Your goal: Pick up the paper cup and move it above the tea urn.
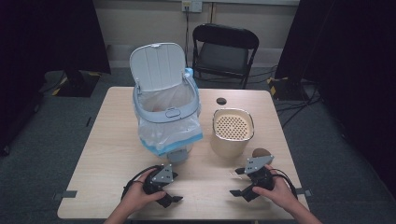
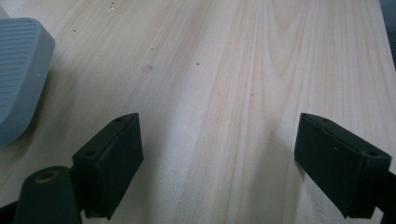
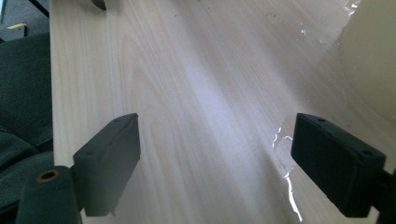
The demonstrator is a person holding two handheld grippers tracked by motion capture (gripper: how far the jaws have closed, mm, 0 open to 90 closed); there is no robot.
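Both grippers idled empty near the table's front edge, bin and beige container standing ahead

The left gripper rested low with its jaws spread over bare wood, just in front of the bin's grey pedal, likely ready to steady the lidded bin, whose lid stood up with the liner bag draped over the rim. The right gripper also gaped, holding nothing, beside the beige container. The table left free room at the left; its right edge ran close by the right hand
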